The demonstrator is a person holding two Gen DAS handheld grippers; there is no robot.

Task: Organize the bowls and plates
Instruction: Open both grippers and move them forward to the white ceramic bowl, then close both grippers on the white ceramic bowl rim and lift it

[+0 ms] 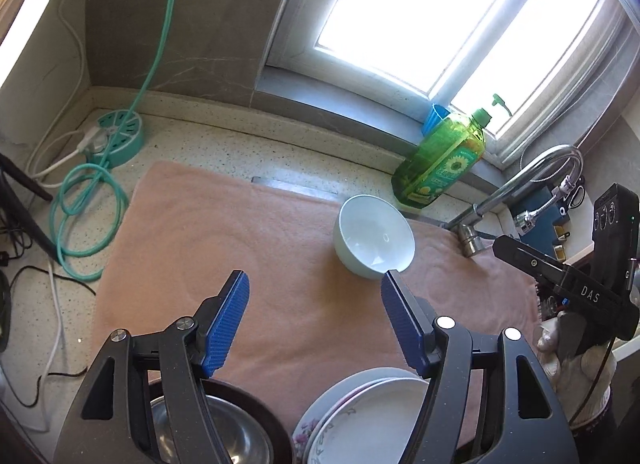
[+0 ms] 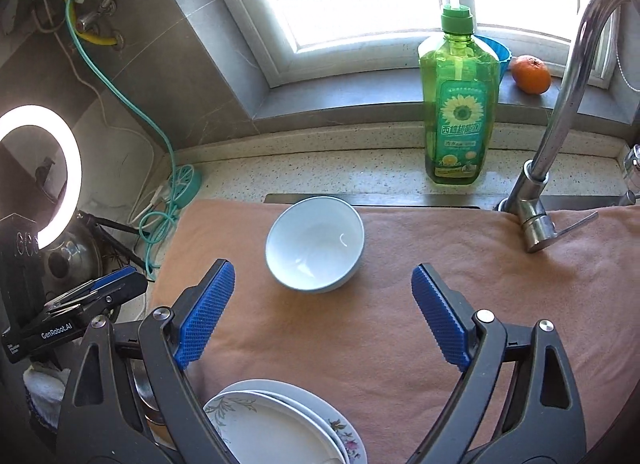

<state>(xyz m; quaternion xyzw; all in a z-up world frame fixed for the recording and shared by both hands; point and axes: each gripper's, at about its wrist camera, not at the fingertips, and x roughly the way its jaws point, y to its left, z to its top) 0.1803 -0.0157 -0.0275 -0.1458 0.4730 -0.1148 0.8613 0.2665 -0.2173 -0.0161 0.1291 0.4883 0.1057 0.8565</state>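
A white bowl (image 1: 374,238) stands upright on a pink towel (image 1: 248,232), towards its far side; it also shows in the right wrist view (image 2: 316,244). A stack of white floral plates (image 1: 360,420) lies at the towel's near edge, also in the right wrist view (image 2: 288,424). A metal bowl (image 1: 224,432) sits left of the plates. My left gripper (image 1: 316,292) is open and empty above the towel, short of the white bowl. My right gripper (image 2: 324,284) is open and empty, just short of the bowl. The right gripper's body shows at the left view's right edge (image 1: 568,284).
A green dish soap bottle (image 2: 458,103) stands behind the towel by the window sill. A chrome faucet (image 2: 560,115) rises at the right. An orange (image 2: 531,74) lies on the sill. A teal power strip (image 1: 116,139) with coiled cable lies far left. A ring light (image 2: 40,175) stands at left.
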